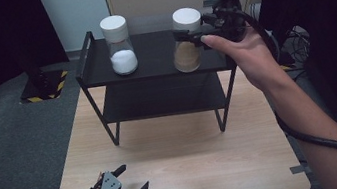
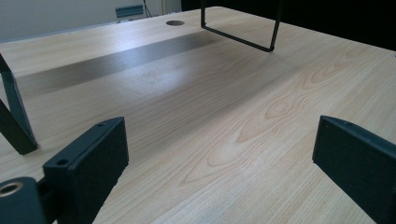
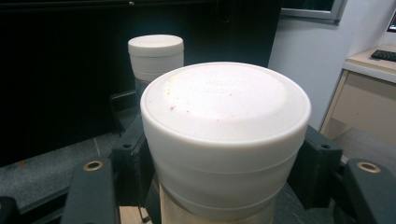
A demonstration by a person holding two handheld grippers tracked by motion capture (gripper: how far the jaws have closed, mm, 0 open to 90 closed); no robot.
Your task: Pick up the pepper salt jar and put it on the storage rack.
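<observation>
The right gripper (image 1: 188,35) was clamped on the neck of a clear glass jar with a white screw lid and brown powder inside (image 1: 188,51), which stood on the right part of the top deck of a black metal two-tier shelf (image 1: 153,71) at the far side of the pale wooden table (image 1: 183,173). In the right gripper view the white lid (image 3: 224,116) hid most of the jar, and the black jaws showed merely as dark blocks flanking it just under the lid; where the pads met the glass was covered. A second clear glass jar with a white lid and white powder (image 1: 120,48) stood well apart on the left of the same deck, its lower part hidden in the right gripper view. The left gripper (image 1: 131,178) lay low near the table's front edge, jaws spread wide with bare wood between them. The hand holding it was cut off by the frame's bottom edge.
</observation>
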